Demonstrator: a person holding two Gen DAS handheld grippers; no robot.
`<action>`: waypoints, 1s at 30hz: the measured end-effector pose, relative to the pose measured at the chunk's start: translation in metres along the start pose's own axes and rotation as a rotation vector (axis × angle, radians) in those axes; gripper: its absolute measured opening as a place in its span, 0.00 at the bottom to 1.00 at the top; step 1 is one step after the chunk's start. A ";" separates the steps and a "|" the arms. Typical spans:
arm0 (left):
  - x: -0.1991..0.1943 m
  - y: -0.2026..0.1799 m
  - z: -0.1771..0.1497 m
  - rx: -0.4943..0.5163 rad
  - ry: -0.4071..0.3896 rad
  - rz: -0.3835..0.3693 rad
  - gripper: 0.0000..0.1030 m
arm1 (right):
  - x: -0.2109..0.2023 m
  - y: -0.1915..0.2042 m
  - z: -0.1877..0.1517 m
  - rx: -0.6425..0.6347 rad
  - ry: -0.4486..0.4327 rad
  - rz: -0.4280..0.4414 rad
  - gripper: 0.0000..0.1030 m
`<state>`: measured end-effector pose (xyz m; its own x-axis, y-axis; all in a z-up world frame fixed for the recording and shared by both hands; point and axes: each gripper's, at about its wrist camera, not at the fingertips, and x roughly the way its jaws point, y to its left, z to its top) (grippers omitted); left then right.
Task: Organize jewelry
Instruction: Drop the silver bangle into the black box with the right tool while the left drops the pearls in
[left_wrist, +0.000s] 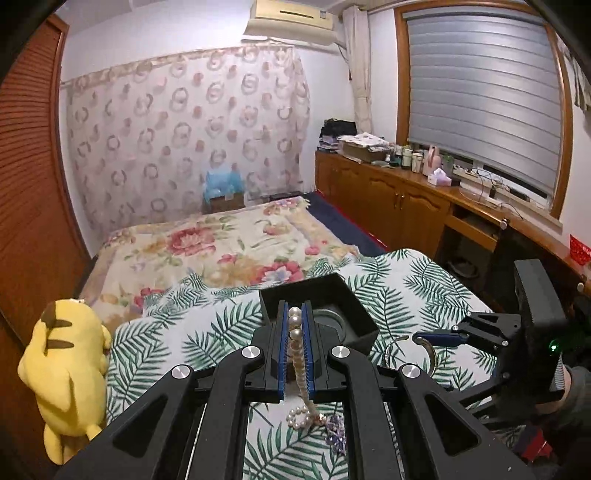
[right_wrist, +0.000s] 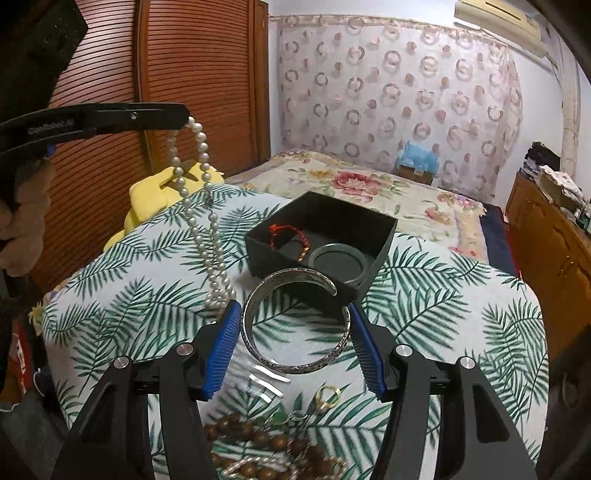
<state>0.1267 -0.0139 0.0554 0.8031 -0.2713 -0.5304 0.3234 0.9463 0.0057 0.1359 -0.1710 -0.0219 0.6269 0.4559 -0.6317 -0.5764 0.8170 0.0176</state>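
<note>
Ok so I've got both grippers over the palm-leaf print cloth (right_wrist: 110, 280) that covers the surface we're sorting on. Left gripper (left_wrist: 295, 343) has its jaws pinched nearly together on the long white pearl necklace (right_wrist: 199, 206). In the right wrist view it hangs from the tips at upper left of the frame, the two strands trailing down until the bottom end rests on the cloth. It's floppy and will swing and pool, so I think gripping near the top of the loop is right, and it needs lowering gently into the open black square jewelry box (right_wrist: 373, 236) at centre frame. The box already has a red cord bracelet (right_wrist: 284, 232) and a dark green round bangle (right_wrist: 340, 262) in it. Right gripper (right_wrist: 291, 336) has its jaws about halfway apart around the engraved silver open cuff bangle (right_wrist: 295, 321), low centre. The blue pads look to be touching its outer sides, so I read it as held. That one's rigid, slick metal, so squeeze across its width and not by the open ends. A gold ring (right_wrist: 327, 397) and brown wooden beads (right_wrist: 258, 443) sit at bottom frame.
</note>
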 end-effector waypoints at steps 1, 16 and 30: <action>0.001 0.001 0.003 0.000 0.000 0.002 0.06 | 0.002 -0.003 0.003 0.002 -0.002 -0.003 0.60; 0.002 0.007 0.038 0.017 -0.033 0.047 0.06 | 0.052 -0.029 0.044 0.011 0.015 -0.038 0.60; 0.004 0.001 0.089 0.035 -0.085 0.059 0.06 | 0.081 -0.046 0.053 0.028 0.033 -0.028 0.60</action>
<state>0.1747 -0.0299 0.1288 0.8604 -0.2306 -0.4545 0.2903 0.9547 0.0652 0.2407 -0.1528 -0.0329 0.6247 0.4207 -0.6578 -0.5433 0.8393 0.0207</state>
